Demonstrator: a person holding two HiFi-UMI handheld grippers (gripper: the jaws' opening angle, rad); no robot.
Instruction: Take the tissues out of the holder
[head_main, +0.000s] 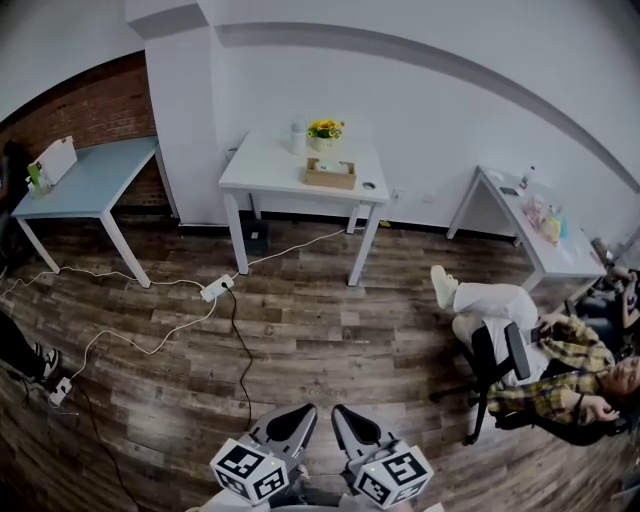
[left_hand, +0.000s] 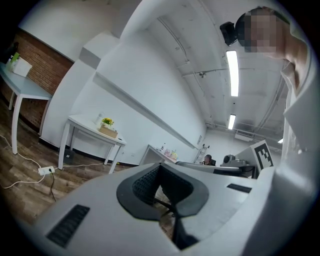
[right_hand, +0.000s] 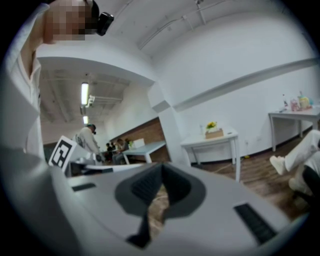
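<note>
The wooden tissue holder sits on a white table against the far wall, with white tissue showing at its top. It is also small in the left gripper view as a holder and in the right gripper view as a holder. My left gripper and right gripper are side by side at the bottom of the head view, far from the table. The left gripper has its jaws meeting at the tips with nothing between them. The right gripper is shut the same way, empty.
Yellow flowers and a bottle stand behind the holder. A pale blue table is at the left, another white table at the right. A person sits in an office chair at the right. A power strip and cables cross the wooden floor.
</note>
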